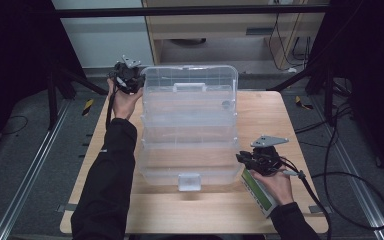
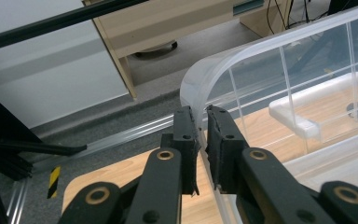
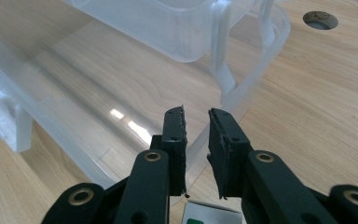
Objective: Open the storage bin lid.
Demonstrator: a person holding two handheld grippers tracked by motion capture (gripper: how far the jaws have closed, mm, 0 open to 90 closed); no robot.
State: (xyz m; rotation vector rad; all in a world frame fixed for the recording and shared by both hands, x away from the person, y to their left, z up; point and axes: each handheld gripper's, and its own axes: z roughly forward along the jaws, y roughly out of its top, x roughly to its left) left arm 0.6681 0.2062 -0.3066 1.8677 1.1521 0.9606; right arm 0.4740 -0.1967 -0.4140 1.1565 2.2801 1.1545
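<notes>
A clear plastic storage box (image 1: 189, 130) stands open in the middle of the wooden worktop (image 1: 260, 112), its trays stepped out and its lid (image 1: 190, 80) raised at the far end. The left claw (image 1: 130, 79) is at the far left corner of the lid; in the left gripper view its jaws, a narrow gap apart, straddle the curved lid rim (image 2: 200, 81), and whether the pads (image 2: 186, 135) press on the plastic cannot be told. The right claw (image 1: 245, 159) rests at the near right corner of the box; its jaws, also narrowly parted, straddle the bottom tray's rim (image 3: 242, 107) without clearly gripping it. A green-and-white carton (image 1: 260, 192) lies under the right hand (image 1: 275, 182).
</notes>
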